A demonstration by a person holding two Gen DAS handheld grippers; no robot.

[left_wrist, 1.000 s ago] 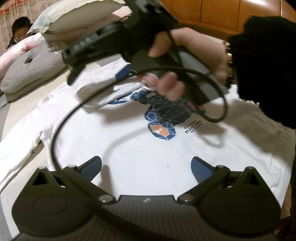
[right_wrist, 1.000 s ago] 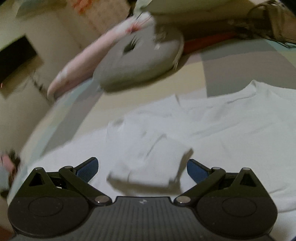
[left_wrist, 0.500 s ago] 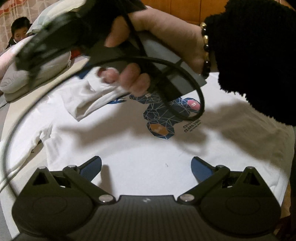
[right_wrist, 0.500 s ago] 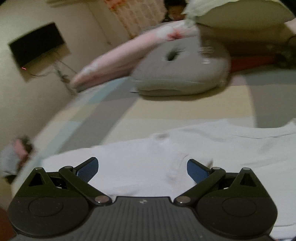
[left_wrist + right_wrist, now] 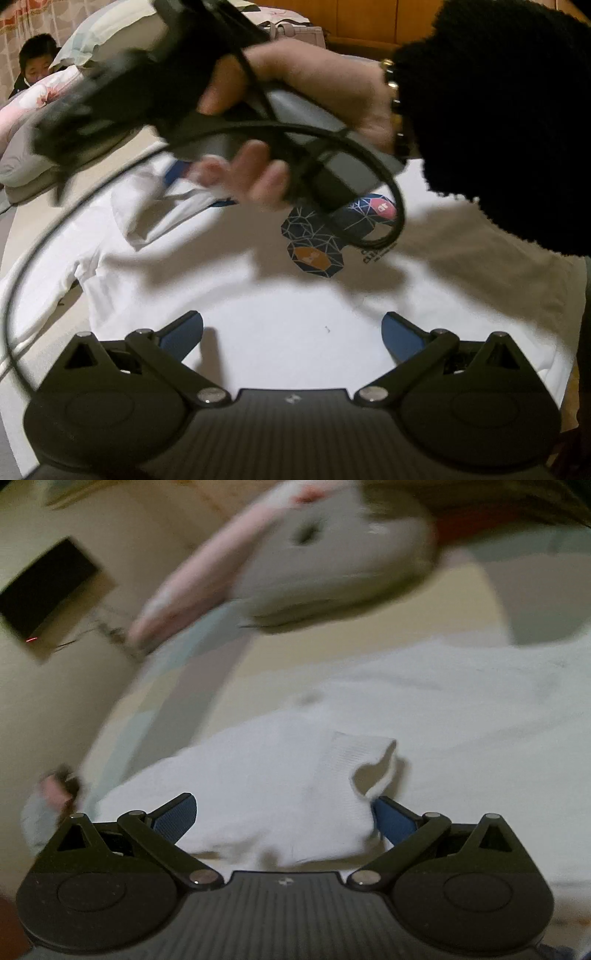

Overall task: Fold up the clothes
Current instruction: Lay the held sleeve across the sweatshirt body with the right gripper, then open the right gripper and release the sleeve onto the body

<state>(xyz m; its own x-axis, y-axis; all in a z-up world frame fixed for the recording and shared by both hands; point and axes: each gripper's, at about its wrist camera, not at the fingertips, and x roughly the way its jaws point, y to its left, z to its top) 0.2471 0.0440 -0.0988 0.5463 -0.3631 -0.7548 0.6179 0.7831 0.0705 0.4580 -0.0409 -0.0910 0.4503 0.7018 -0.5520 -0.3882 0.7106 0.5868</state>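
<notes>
White sweatshirt (image 5: pixel 266 325) with navy geometric print (image 5: pixel 314 240); blue fingers (image 5: pixel 183 334).

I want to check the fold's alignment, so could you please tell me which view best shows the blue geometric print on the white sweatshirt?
The left wrist view: the blue geometric print lies on the white sweatshirt, partly hidden by the hand and black cable. The right wrist view shows only plain white fabric and a ribbed cuff, blurred.

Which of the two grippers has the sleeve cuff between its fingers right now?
The right gripper: the ribbed white cuff sits between its open fingers. The left gripper is open over the flat sweatshirt body, with nothing between its fingers.
</notes>
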